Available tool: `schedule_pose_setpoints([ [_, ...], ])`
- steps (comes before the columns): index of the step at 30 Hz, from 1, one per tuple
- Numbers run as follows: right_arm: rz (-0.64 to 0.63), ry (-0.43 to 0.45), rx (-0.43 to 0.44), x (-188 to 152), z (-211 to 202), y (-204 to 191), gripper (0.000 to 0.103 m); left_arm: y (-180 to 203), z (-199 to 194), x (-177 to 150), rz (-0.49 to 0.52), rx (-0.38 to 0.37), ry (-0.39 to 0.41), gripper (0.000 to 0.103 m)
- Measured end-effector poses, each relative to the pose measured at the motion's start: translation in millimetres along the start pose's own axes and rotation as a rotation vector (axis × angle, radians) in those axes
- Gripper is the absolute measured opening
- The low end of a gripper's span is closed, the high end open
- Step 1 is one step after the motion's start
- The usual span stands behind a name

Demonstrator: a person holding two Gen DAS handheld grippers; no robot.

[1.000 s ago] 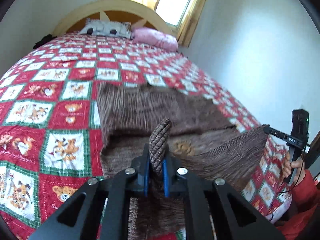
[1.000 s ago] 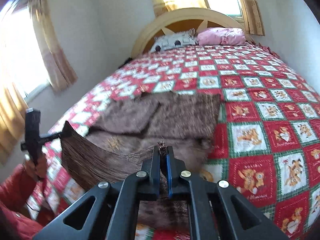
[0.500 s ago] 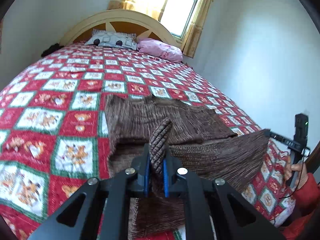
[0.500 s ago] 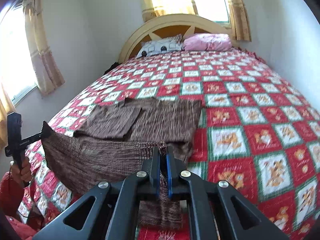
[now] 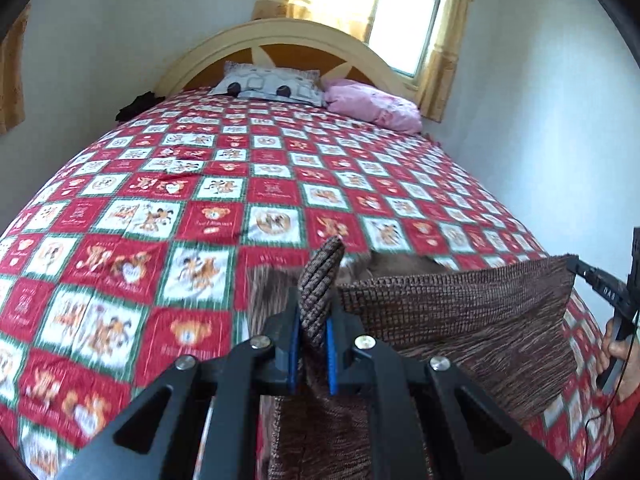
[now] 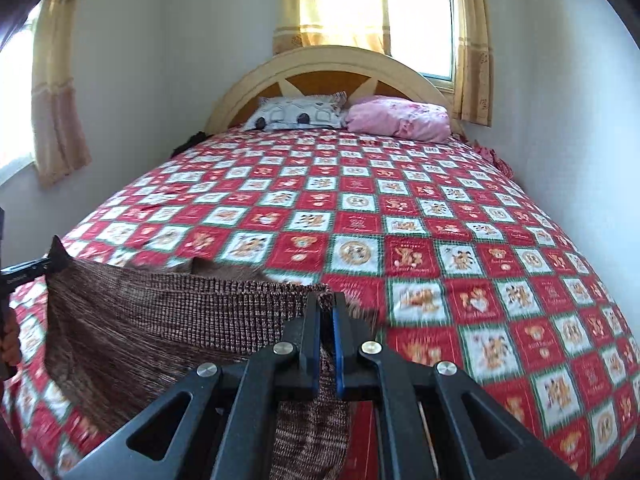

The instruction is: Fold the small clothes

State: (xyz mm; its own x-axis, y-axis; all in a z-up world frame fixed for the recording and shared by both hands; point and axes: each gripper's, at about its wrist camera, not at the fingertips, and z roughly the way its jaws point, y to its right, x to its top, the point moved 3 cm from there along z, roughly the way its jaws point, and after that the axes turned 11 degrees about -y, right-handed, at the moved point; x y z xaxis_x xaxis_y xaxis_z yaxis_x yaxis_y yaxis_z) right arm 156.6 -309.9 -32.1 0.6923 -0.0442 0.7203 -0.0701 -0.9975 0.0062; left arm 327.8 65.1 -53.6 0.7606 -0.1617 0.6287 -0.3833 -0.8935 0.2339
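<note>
A brown knitted garment (image 5: 460,312) hangs stretched between my two grippers above the near end of the bed. My left gripper (image 5: 314,320) is shut on one bunched corner of its hem, which sticks up between the jaws. My right gripper (image 6: 327,312) is shut on the other corner; it also shows in the left wrist view (image 5: 576,266) at the right. The garment (image 6: 160,312) hangs as a taut sheet to the left in the right wrist view, and my left gripper (image 6: 50,262) holds its far corner there. The rest of the garment lies on the bed behind the raised edge, mostly hidden.
The bed has a red, white and green checked bedspread (image 5: 260,192). A grey pillow (image 5: 268,84) and a pink pillow (image 5: 372,106) lie by the arched headboard (image 6: 320,68). A white wall (image 5: 560,140) runs along the bed's right side. Curtained windows stand behind the headboard.
Both grippers have lifted the garment's near edge higher and carried it forward. The raised sheet now hides most of the flat part that showed on the bed.
</note>
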Motion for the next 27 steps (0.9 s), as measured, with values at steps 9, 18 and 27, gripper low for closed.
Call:
schedule_pose_setpoints([
  [9,0.001,-0.1,-0.111,14.2,106.4,5.8,0.004,-21.2,91.6,19.2,-0.097,0.086,-0.088,0.011],
  [18,-0.031,-0.138,-0.18,4.5,158.1,7.7,0.004,-26.7,122.4,5.4,-0.093,0.201,-0.14,0.016],
  [27,-0.038,-0.268,-0.159,6.0,188.2,19.0,0.008,-33.9,127.4,8.6,-0.134,0.181,-0.153,0.023],
])
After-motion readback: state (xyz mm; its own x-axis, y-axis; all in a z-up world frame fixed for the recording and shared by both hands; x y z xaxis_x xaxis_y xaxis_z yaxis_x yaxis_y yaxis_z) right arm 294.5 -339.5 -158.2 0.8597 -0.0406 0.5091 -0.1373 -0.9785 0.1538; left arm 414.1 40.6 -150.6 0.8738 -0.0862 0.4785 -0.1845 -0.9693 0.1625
